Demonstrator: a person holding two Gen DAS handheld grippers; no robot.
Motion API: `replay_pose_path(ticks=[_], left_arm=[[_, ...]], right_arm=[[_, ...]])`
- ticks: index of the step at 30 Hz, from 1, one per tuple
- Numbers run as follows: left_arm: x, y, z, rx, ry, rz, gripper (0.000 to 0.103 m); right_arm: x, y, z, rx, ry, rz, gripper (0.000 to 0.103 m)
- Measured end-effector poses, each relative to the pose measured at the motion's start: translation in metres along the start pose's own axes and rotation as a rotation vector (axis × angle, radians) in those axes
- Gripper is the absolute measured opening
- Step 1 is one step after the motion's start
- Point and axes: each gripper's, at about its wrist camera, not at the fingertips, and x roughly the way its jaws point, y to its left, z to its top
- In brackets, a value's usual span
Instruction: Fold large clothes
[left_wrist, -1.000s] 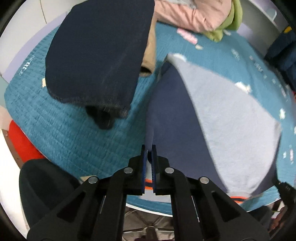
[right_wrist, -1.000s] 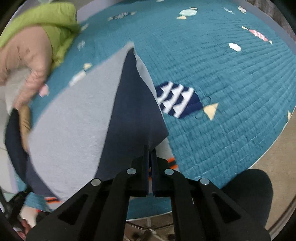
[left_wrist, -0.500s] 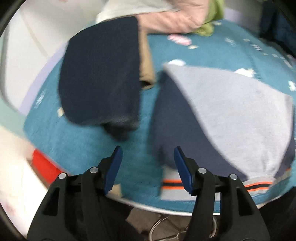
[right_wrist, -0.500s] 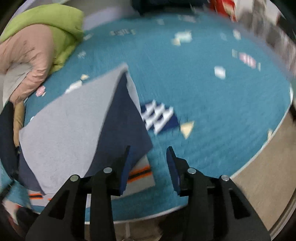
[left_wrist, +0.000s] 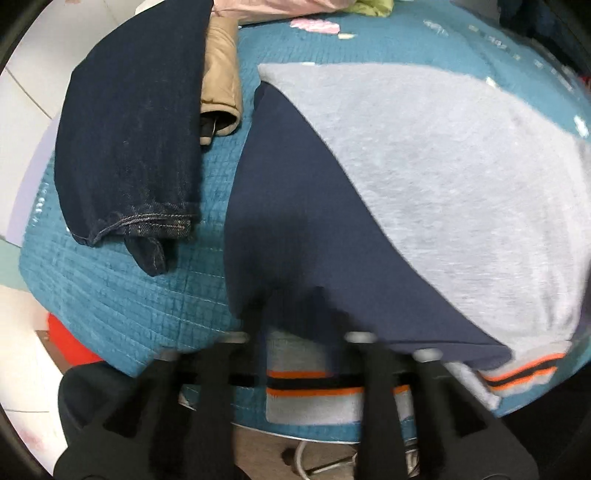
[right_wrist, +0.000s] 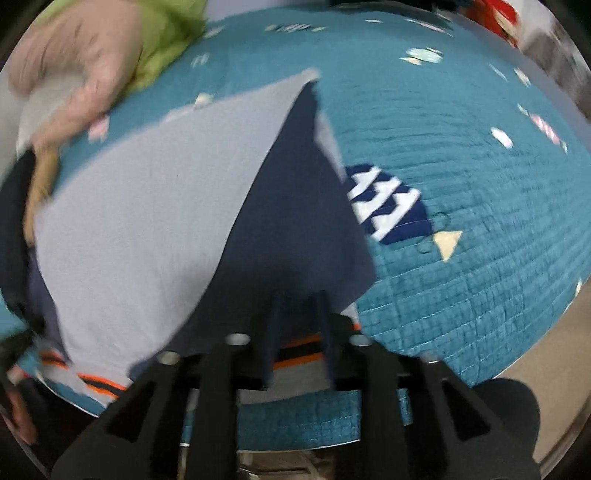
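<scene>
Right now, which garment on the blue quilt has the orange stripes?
The grey and navy sweatshirt nearest the claws; its hem shows orange stripes. The dark jeans and tan garment have none.

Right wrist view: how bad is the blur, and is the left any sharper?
Right wrist view: smeared throughout, worst at the pink and green clothes; right gripper edges soft. Left wrist view: dark jeans stitching crisp, but left gripper fingers are blurred; both bulge with fisheye.
</scene>
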Motion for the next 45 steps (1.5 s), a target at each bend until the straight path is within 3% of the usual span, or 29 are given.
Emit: replay_pose_path(ticks=[1, 4, 6, 9, 14, 17, 20, 22, 28, 30, 33, 37, 42, 45], left_arm=[[-0.006, 0.003, 0.0, -0.01, -0.017, -0.033, 0.065], [-0.022, 0.005, -0.001, -0.016, -0.052, -0.027, 0.067], [-0.03, 0.003, 0.0, -0.005, -0.075, -0.011, 0.069], [-0.037, 0.0, 0.0, 0.002, -0.096, -0.019, 0.074], [-0.028, -0.018, -0.008, 0.036, -0.082, -0.008, 0.075], [-0.022, -0.024, -0.01, 0.046, -0.067, -0.003, 0.078], [-0.019, -0.029, -0.012, 0.048, -0.054, -0.005, 0.078], [-0.018, -0.033, -0.01, 0.052, -0.052, -0.008, 0.078], [-0.023, -0.041, -0.005, 0.06, -0.065, -0.023, 0.078], [-0.024, -0.044, -0.002, 0.055, -0.063, -0.039, 0.078], [-0.023, -0.05, 0.005, 0.043, -0.051, -0.071, 0.078], [-0.021, -0.063, 0.02, 0.057, -0.064, -0.1, 0.084], [-0.028, -0.089, 0.052, 0.133, -0.168, -0.01, 0.09], [-0.027, -0.103, 0.071, 0.151, -0.18, -0.029, 0.09]], right_arm=[[-0.007, -0.008, 0.003, 0.032, -0.03, 0.005, 0.059], [-0.017, -0.025, 0.015, 0.067, -0.085, 0.02, 0.067], [-0.008, -0.033, 0.026, 0.087, -0.061, 0.048, 0.072], [0.015, -0.043, 0.038, 0.12, 0.019, 0.108, 0.072], [0.049, -0.052, 0.039, 0.173, 0.142, 0.348, 0.074], [0.05, -0.058, 0.038, 0.171, 0.139, 0.397, 0.077], [0.047, -0.072, 0.038, 0.217, 0.144, 0.508, 0.067], [0.05, -0.073, 0.037, 0.238, 0.175, 0.666, 0.063], [0.056, -0.064, 0.04, 0.177, 0.188, 0.557, 0.059], [0.057, -0.064, 0.042, 0.194, 0.183, 0.515, 0.039], [0.047, -0.057, 0.042, 0.169, 0.149, 0.462, 0.031], [0.021, -0.029, 0.041, 0.081, 0.047, 0.401, 0.027], [-0.007, -0.015, 0.034, 0.04, -0.033, 0.393, 0.024], [-0.017, -0.001, 0.033, -0.013, -0.071, 0.363, 0.022]])
